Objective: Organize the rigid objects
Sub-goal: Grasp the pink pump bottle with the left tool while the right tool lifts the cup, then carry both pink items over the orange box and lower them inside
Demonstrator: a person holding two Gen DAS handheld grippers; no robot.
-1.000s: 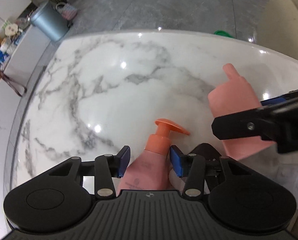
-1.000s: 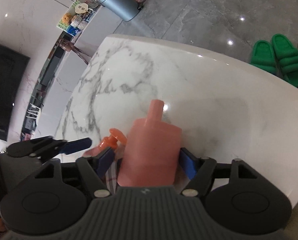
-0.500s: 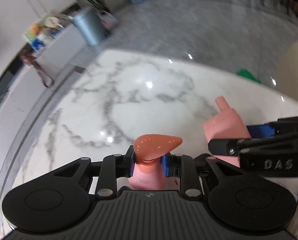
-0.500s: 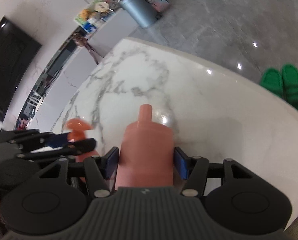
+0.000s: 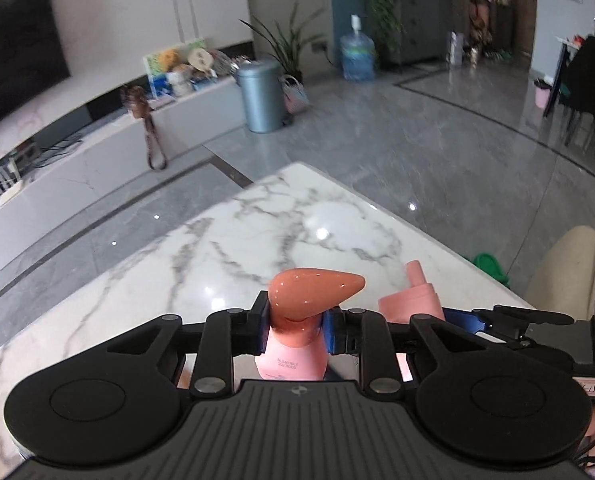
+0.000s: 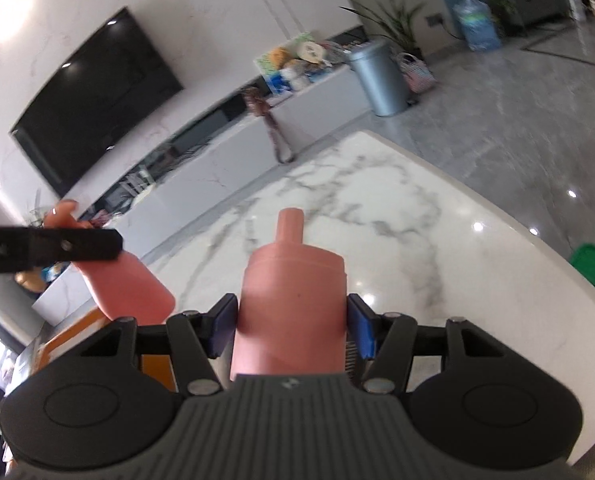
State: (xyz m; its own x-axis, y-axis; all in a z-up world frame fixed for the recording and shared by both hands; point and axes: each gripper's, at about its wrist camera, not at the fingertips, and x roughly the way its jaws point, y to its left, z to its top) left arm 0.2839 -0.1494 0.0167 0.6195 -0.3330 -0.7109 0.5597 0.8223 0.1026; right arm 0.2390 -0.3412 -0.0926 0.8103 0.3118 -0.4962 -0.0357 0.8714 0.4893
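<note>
My left gripper (image 5: 295,326) is shut on the neck of a pink pump bottle (image 5: 293,354) with an orange pump head (image 5: 313,288), held above the white marble table (image 5: 257,232). My right gripper (image 6: 291,326) is shut on a salmon-pink bottle (image 6: 291,304) with a narrow open spout, also held above the table (image 6: 417,220). That bottle's top shows in the left wrist view (image 5: 413,298), to the right of the pump bottle. The pump bottle (image 6: 125,284) shows at the left of the right wrist view, in the left gripper's fingers (image 6: 57,244).
A grey bin (image 5: 259,96) stands on the floor beyond the table. A low TV cabinet (image 6: 257,136) runs along the wall. Green slippers (image 6: 593,264) lie on the floor at the table's right. A beige chair (image 5: 569,264) stands at the right edge.
Both grippers have lifted and tilted upright, so the room comes into view. My left gripper closed on the pump bottle's neck. The right gripper kept its hold on the salmon-pink bottle.
</note>
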